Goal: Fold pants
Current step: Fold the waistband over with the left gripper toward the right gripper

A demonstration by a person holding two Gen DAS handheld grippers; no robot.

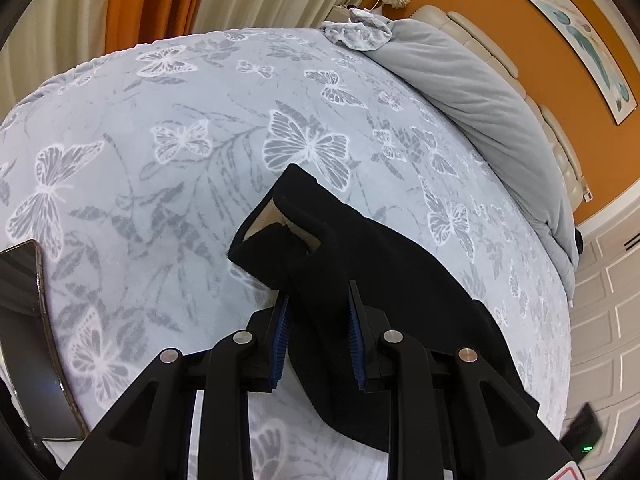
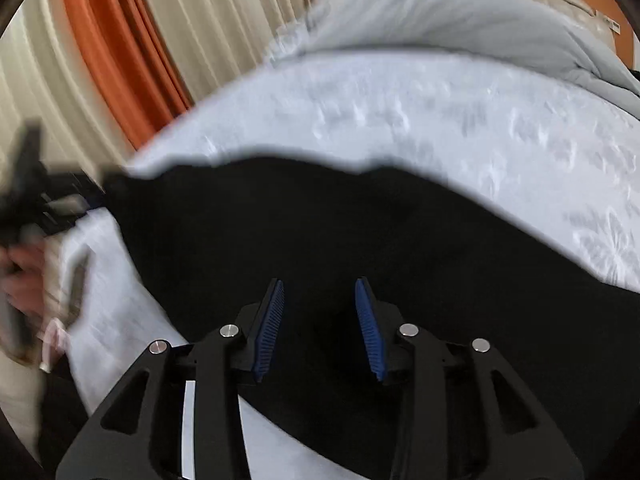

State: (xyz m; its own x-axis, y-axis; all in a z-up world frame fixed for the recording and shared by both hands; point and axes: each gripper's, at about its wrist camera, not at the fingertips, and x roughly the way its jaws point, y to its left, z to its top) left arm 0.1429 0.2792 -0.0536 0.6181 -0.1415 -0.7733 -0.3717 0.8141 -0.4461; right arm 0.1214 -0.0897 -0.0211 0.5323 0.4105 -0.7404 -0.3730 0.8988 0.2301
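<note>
Pants (image 1: pixel 384 264): black, lying on the bed, spread from the middle toward the near right in the left wrist view; in the right wrist view a wide dark band across the middle (image 2: pixel 320 240).
Pants end: far tip turned open, pale lining visible inside (probably the waistband, not sure).
Left tool (image 1: pixel 318 300): clamped on a fold of the black cloth, blue ribbed pads pressing it from both sides, fold raised a little above the cover.
Right tool (image 2: pixel 320 292): blue pads apart, hanging over the dark cloth, nothing pinched between them (whether the tips touch the cloth, cannot tell).
Left tool seen from the right: blurred black shape at the far left edge (image 2: pixel 52 200), at the left end of the pants.
Hand (image 2: pixel 24 280): blurred, at the left edge, below that black shape.
Bed (image 1: pixel 160 152): pale blue cover with white and grey butterflies and leaves.
Duvet (image 1: pixel 480 96): plain grey, bunched along the far right side of the bed.
Phone (image 1: pixel 32 320): dark, lying on the near left edge of the bed, well apart from the pants.
Curtains (image 1: pixel 168 0): cream and orange, behind the bed on the far left.
Wall picture (image 1: pixel 580 40): framed, on the orange wall at far right.
</note>
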